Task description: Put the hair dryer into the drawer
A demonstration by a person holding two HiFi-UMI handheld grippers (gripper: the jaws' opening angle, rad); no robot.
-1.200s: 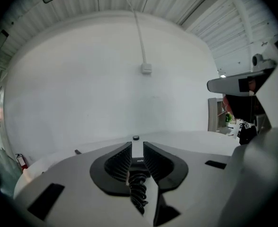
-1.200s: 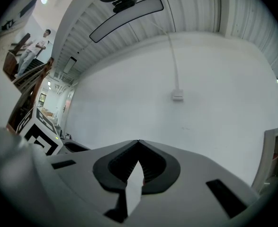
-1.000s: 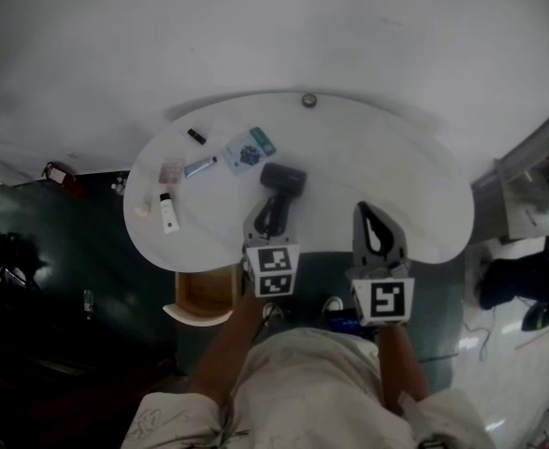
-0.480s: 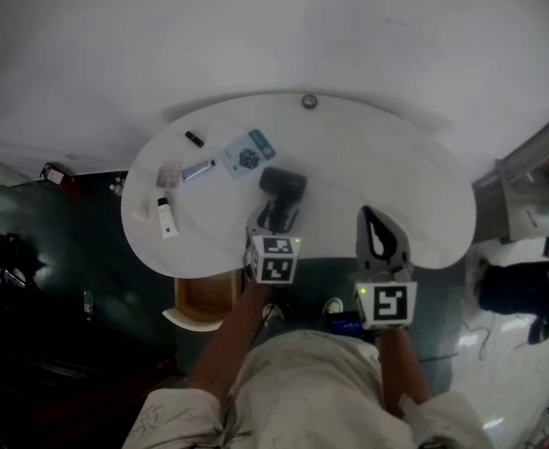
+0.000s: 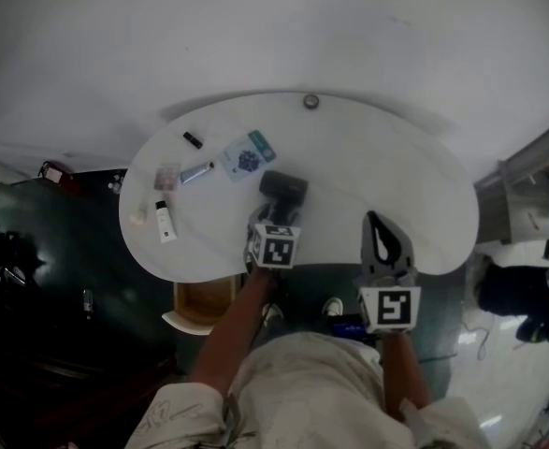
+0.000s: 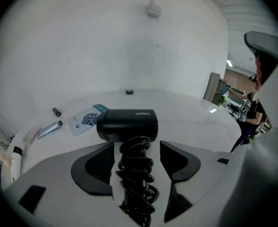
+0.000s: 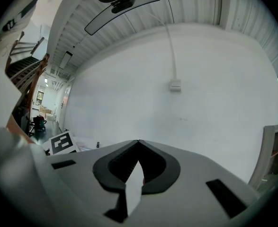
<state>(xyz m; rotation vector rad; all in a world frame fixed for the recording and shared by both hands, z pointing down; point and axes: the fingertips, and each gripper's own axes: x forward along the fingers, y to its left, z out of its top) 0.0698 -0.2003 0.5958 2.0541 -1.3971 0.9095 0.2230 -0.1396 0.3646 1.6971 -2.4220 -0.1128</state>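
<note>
I am operating two claws, left (image 5: 270, 221) and right (image 5: 373, 218). One table (image 5: 386, 166) is carrying one hair dryer (image 5: 283, 184), one white bottle (image 5: 166, 220), one silver tube (image 5: 197, 170), one printed card (image 5: 249, 152) and one small black piece (image 5: 193, 139). I am also counting one drawer (image 5: 204, 299).

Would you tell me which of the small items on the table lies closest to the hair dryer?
The blue-and-white flat packet, close beside the hair dryer; the silver tube and white bottle lie farther left.
</note>
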